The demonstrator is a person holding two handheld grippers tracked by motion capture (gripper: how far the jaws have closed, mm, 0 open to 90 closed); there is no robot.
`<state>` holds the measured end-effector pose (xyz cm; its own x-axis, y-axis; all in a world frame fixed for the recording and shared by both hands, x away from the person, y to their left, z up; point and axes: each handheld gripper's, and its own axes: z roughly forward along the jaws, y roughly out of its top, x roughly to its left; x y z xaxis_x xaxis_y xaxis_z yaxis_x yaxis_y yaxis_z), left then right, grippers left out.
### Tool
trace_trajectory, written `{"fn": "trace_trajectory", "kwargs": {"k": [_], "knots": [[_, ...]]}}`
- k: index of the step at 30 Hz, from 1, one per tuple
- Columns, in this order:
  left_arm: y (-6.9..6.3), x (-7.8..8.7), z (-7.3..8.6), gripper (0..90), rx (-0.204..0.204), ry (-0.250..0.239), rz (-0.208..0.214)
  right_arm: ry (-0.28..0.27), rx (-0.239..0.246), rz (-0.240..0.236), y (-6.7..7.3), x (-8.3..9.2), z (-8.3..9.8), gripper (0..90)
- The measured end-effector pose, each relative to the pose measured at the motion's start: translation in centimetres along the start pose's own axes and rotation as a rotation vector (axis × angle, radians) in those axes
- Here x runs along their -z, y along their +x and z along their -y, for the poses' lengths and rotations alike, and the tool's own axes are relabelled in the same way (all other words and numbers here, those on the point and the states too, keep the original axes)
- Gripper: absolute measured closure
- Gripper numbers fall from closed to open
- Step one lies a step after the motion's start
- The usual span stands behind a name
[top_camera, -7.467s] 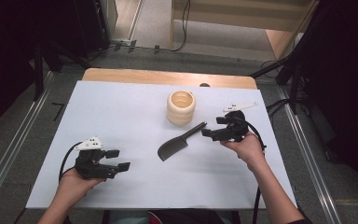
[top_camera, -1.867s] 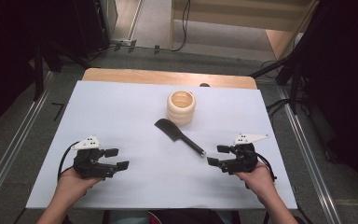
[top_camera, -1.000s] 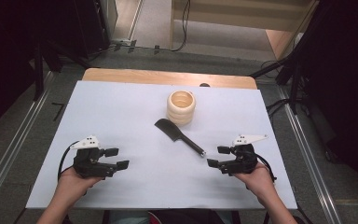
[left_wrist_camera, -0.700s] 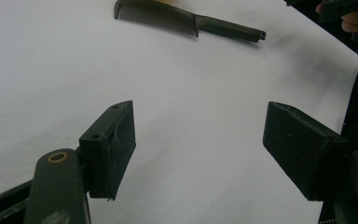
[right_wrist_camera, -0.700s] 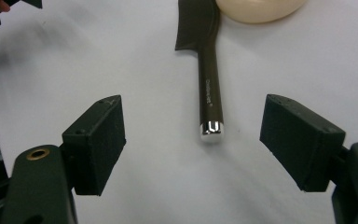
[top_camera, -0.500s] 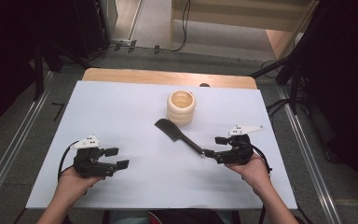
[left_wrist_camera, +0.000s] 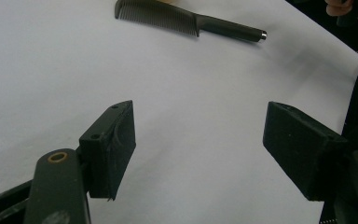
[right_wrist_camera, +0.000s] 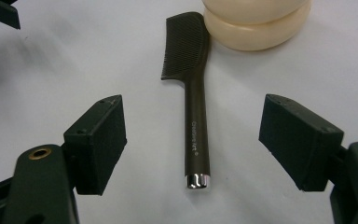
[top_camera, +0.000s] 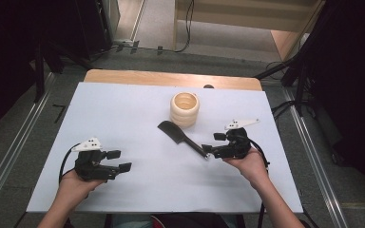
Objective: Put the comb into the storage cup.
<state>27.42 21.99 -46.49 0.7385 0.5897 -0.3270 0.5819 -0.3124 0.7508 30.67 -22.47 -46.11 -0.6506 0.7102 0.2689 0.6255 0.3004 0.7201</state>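
The black comb [top_camera: 180, 137] lies flat mid-table, its toothed head just beside the cream cup [top_camera: 185, 109], its handle end between the wide-open jaws of the right gripper [top_camera: 210, 151]; the left gripper [top_camera: 119, 161], also wide, rests well apart on the white table [top_camera: 123, 109].

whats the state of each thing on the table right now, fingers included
comb: lying flat on the table, untouched, teeth end beside the cup, handle end toward the right gripper
cup: upright, open top, nothing seen inside
right gripper: fingers open, lined up on either side of the comb handle's end, not closed on it
left gripper: fingers open, nothing between them, away from the comb
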Motion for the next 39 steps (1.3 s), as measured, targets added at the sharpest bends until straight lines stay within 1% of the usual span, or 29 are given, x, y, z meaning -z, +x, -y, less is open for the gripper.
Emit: {"fn": "trace_trajectory", "kwargs": {"k": [3,10,14,17,28,39], "knots": [[0.0,0.0,0.0,26.0,-0.001,0.002,0.000,0.002,0.001,0.004,-0.1,-0.5,-0.6,21.5],[0.0,0.0,0.0,26.1,-0.001,0.000,0.001,0.016,-0.001,0.002,-0.3,-1.3,-1.4,21.8],[0.0,0.0,0.0,26.1,-0.001,-0.001,0.002,0.029,0.002,0.001,-0.3,-1.7,-2.0,22.2],[0.0,0.0,0.0,26.0,-0.001,-0.001,0.001,0.052,-0.001,0.005,-0.3,-2.2,-2.3,22.6],[0.0,0.0,0.0,26.0,0.001,0.000,0.001,0.095,0.015,0.015,-0.4,-2.7,-2.3,25.3],[0.0,0.1,0.0,26.0,-0.002,0.002,0.000,0.149,0.028,0.031,-0.5,-3.4,-1.5,28.8]]}}
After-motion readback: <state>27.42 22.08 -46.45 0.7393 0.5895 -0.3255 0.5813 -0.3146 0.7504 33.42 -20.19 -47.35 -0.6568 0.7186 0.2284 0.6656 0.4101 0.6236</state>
